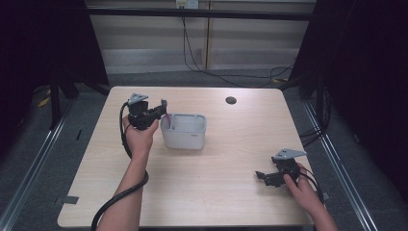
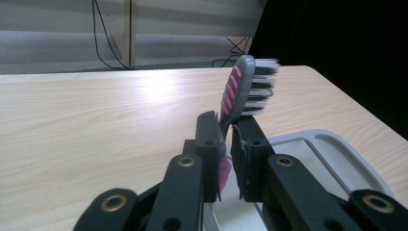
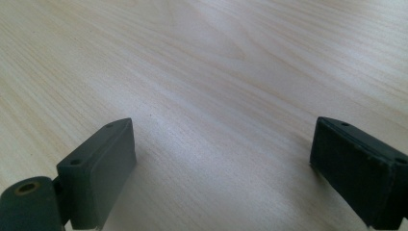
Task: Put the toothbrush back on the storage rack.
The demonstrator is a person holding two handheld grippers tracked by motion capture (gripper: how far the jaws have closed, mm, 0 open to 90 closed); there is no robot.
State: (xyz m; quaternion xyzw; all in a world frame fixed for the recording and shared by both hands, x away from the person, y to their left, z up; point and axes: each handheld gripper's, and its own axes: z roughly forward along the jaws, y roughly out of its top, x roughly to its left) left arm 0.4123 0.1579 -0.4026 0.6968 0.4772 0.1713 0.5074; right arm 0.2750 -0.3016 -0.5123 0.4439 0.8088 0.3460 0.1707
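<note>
Left hand-held gripper (image 2: 226,144) pinching a pink-and-grey toothbrush (image 2: 240,91) by its neck, bristle head up, at the left rim of the white container (image 1: 184,131) on the desk (image 1: 216,183); right hand-held gripper (image 3: 221,168) spread wide, nothing between its jaws, low over bare wood well right of and nearer than the container

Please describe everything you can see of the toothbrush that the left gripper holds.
The toothbrush has a grey head with pink ribs on its back and black-and-white bristles pointing to the right in the left gripper view. It looks like plastic. It stands nearly upright, head up, leaning slightly. The left gripper is shut on its neck, holding it over the left rim of the white container. Its handle is hidden below the jaws.
</note>
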